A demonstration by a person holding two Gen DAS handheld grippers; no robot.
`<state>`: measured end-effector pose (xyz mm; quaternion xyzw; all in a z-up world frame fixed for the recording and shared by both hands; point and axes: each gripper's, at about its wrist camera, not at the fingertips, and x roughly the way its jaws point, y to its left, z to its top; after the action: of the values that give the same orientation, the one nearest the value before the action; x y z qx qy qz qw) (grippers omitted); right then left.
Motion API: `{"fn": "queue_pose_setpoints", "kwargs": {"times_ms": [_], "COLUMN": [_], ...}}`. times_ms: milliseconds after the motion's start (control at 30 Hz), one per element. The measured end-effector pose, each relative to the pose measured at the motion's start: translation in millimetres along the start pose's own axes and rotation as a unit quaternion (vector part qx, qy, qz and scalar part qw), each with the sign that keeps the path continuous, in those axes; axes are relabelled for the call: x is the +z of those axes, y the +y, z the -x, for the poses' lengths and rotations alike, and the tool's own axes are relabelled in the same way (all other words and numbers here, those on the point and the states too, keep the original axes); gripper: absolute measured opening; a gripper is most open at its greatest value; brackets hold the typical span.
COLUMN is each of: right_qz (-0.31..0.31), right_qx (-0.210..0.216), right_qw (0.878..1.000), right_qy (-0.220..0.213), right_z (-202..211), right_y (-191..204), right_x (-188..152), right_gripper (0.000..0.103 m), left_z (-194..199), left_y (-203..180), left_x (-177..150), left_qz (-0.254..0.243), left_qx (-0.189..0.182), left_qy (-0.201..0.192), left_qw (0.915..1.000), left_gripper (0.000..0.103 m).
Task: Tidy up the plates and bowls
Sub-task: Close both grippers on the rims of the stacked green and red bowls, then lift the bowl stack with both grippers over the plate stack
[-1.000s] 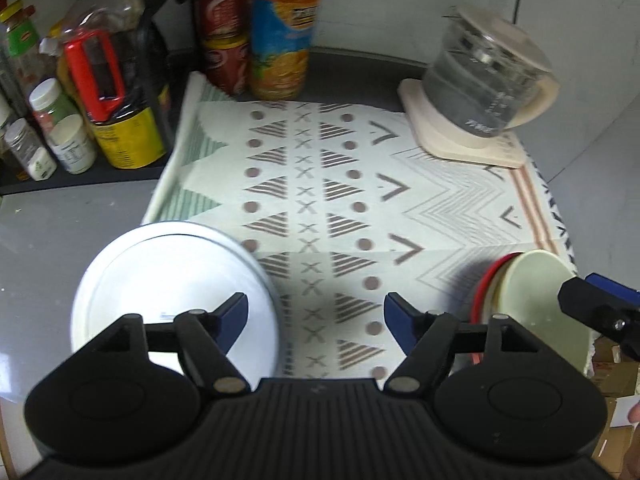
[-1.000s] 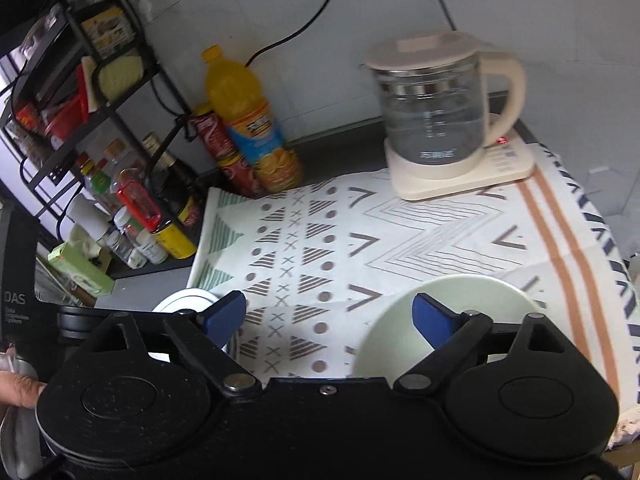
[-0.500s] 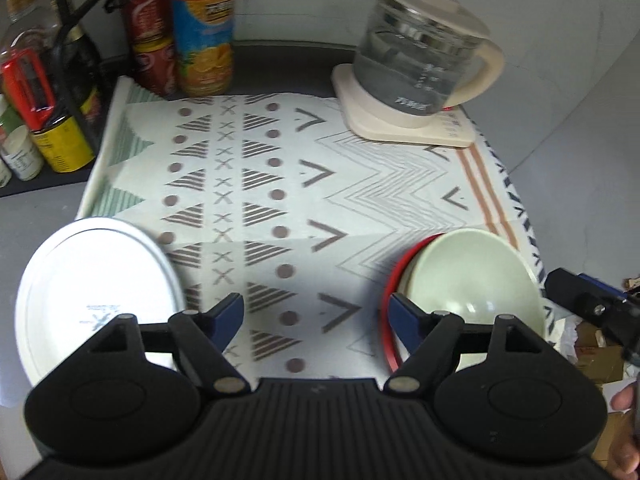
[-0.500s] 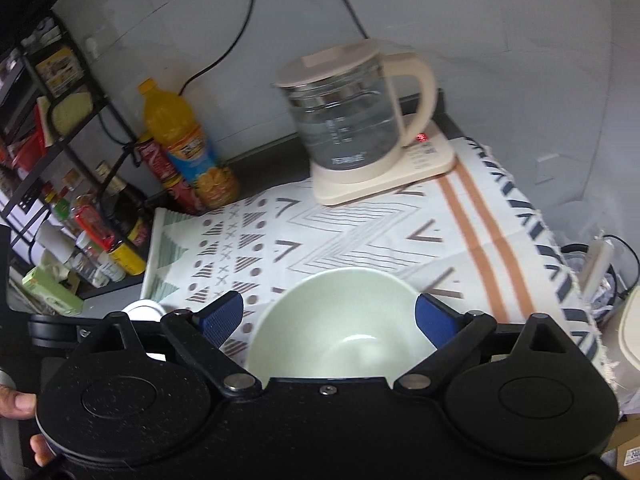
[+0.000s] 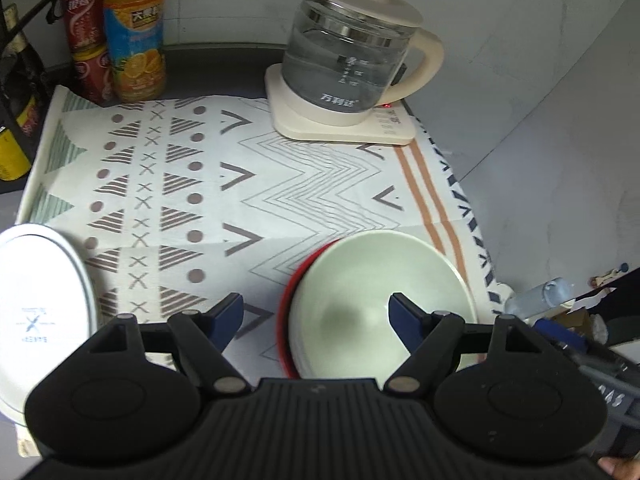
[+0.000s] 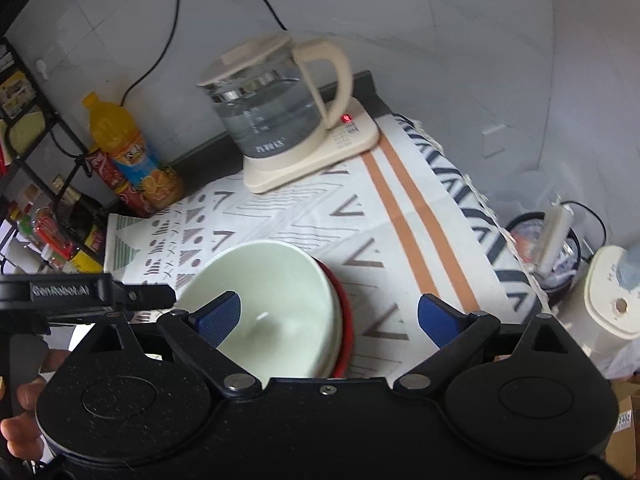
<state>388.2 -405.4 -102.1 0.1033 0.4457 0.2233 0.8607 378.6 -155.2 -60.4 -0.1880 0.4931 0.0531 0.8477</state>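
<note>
A pale green bowl (image 5: 380, 300) sits nested in a red bowl (image 5: 289, 320) on the patterned cloth (image 5: 280, 200), near its right front. My left gripper (image 5: 316, 314) is open above the stack's left rim, one finger over the cloth and the other over the green bowl's inside. My right gripper (image 6: 328, 316) is open too and straddles the right rim of the green bowl (image 6: 272, 292) and the red bowl (image 6: 347, 320). Nothing is gripped. A white plate (image 5: 40, 304) lies upside down at the left edge of the cloth.
A glass kettle (image 5: 348, 60) on its cream base stands at the back right. An orange juice bottle (image 5: 134, 32) and red cans (image 5: 86, 40) stand at the back left by a black rack (image 6: 36, 128). The cloth's right edge (image 6: 492, 232) drops off to clutter below.
Both grippers have swung to the right. The bowl stack has come from the right of the left view to under the fingers, and the white plate has slid to that view's left edge.
</note>
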Motion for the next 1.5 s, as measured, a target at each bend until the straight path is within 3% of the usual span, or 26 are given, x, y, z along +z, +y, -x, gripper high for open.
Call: {"fn": "queue_pose_setpoints", "kwargs": {"times_ms": [233, 467, 633, 833, 900, 1000, 1167, 1233, 1500], "right_qz": [-0.023, -0.05, -0.064, -0.077, -0.08, -0.089, -0.103, -0.11, -0.113], "right_qx": [-0.004, -0.001, 0.006, 0.004, -0.004, 0.005, 0.008, 0.01, 0.025], "right_qw": [1.0, 0.998, 0.996, 0.994, 0.994, 0.991, 0.988, 0.986, 0.983], "right_qy": [0.016, 0.046, 0.061, 0.075, 0.08, 0.096, 0.116, 0.124, 0.14], "right_z": [-8.1, -25.2, -36.8, -51.9, -57.1, -66.2, -77.9, -81.8, -93.2], "right_y": [-15.1, -21.0, -22.7, -22.4, -22.9, -24.8, -27.0, -28.5, -23.9], "right_x": [-10.3, -22.5, -24.9, -24.4, -24.0, -22.6, -23.4, -23.6, -26.5], "right_gripper": [0.096, 0.094, 0.083, 0.07, 0.059, 0.055, 0.053, 0.051, 0.033], "left_z": [-16.2, -36.3, -46.2, -62.4, -66.8, -75.0, -88.5, -93.1, -99.4], "left_y": [-11.6, -1.9, 9.2, 22.6, 25.8, 30.4, 40.0, 42.4, 48.6], "left_x": [-6.0, -13.9, -13.8, -15.6, -16.3, -15.4, -15.0, -14.8, -12.7], "left_qz": [-0.006, 0.019, 0.034, 0.064, 0.076, 0.091, 0.114, 0.123, 0.131], "left_qx": [0.0, -0.002, 0.01, -0.001, -0.009, -0.02, -0.027, -0.029, -0.035], "left_qy": [0.02, 0.052, 0.056, 0.074, 0.079, 0.09, 0.113, 0.121, 0.131], "left_qw": [0.9998, 0.9985, 0.9978, 0.9952, 0.9939, 0.9916, 0.9867, 0.9845, 0.9821], "left_gripper": [0.083, 0.083, 0.083, 0.08, 0.078, 0.07, 0.041, 0.036, 0.03]}}
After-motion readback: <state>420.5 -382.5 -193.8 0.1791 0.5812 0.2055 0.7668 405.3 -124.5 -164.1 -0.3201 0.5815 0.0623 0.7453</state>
